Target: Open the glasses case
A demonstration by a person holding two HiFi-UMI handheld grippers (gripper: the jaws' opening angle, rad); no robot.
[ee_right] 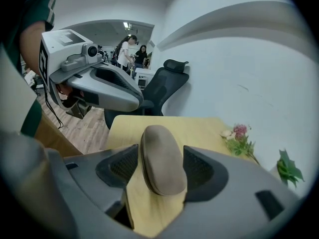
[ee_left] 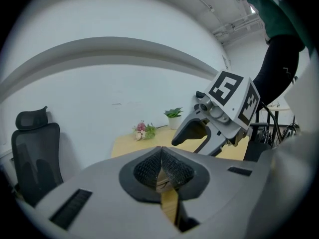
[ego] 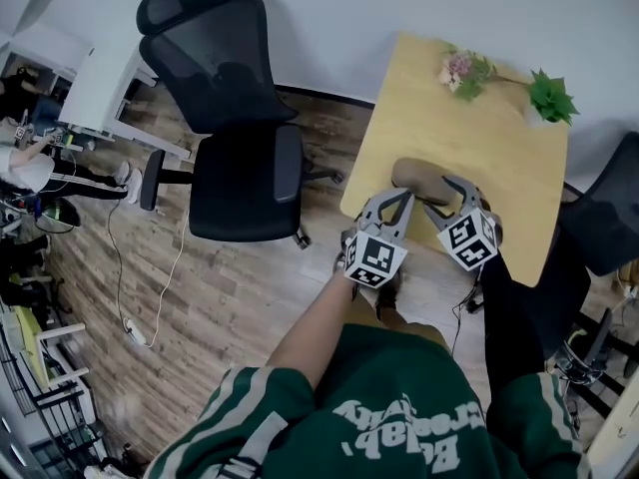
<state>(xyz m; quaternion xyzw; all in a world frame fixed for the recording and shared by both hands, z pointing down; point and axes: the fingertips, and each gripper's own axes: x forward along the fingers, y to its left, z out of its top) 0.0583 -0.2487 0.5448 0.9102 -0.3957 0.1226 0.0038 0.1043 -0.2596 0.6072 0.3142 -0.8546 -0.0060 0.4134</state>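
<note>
A brown oval glasses case (ego: 415, 174) lies closed on the light wooden table (ego: 459, 128), close to its near edge. In the right gripper view the case (ee_right: 159, 158) fills the gap between my right gripper's (ee_right: 159, 167) jaws, which stand wide open around it; a slim gap shows at the left pad (ee_right: 122, 166). My left gripper (ee_left: 160, 156) is shut with its pads together and nothing in them. In the head view the left gripper (ego: 399, 200) hovers at the case's near-left side and the right gripper (ego: 446, 186) at its near-right end.
A small bunch of pink flowers (ego: 461, 71) and a potted green plant (ego: 551, 96) sit at the table's far side. A black office chair (ego: 235, 118) stands to the left on the wood floor, and another dark chair (ego: 609, 218) to the right. People stand in the far room.
</note>
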